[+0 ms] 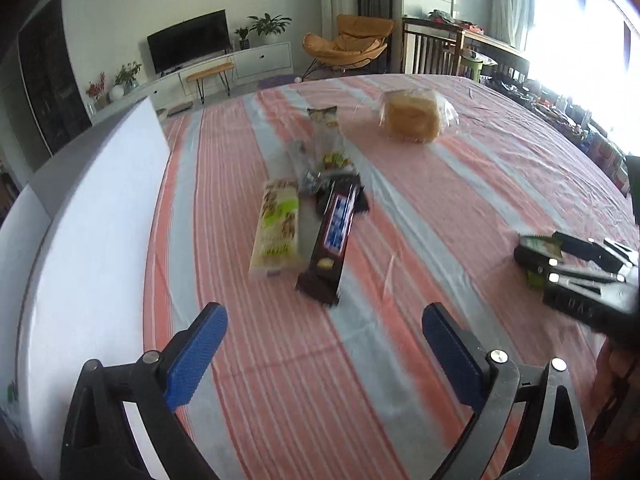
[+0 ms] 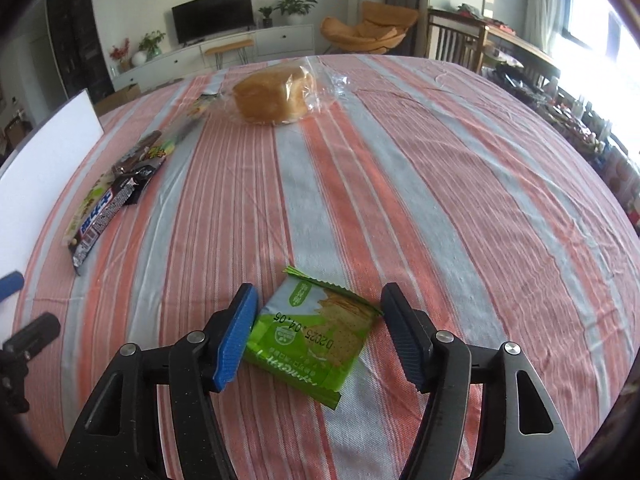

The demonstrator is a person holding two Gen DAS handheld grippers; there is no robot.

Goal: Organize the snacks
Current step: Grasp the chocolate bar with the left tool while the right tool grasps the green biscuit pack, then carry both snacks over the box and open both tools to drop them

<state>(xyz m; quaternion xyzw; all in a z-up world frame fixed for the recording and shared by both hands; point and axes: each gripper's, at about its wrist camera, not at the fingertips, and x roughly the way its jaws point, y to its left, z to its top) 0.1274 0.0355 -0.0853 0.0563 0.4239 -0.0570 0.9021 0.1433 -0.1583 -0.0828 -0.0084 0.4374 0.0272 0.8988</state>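
I have the left hand-held gripper (image 1: 324, 344) hanging over the striped counter (image 1: 460, 200) with its blue pads spread wide and nothing between them; only cloth shows in the gap; just beyond its tips lies a loose cluster of snacks toward the left edge of the counter, beside a white box (image 1: 92, 220) that stands along that edge; the dark chocolate bar (image 1: 332, 240) lies lengthwise with a pale green-and-cream packet (image 1: 278, 232) just beside it on the box side; behind them a long clear-wrapped snack (image 1: 328, 140) points toward the far edge, overlapping a crumpled silvery wrapper I cannot read; the bagged bread (image 1: 410, 116) sits apart, near the far edge, in clear plastic

My right hand-held gripper (image 2: 320, 332) is over the near part of the counter, well apart from the cluster; the green cracker packet (image 2: 316, 336) lies flat on the cloth between its pads, turned at an angle; the left-side pad sits right at the packet's edge, though I cannot tell whether it touches; the other pad stands clear of the packet's corner, so the packet is straddled, not pinched; from the left wrist view this hand-held gripper shows at the right edge with the green packet under its tips
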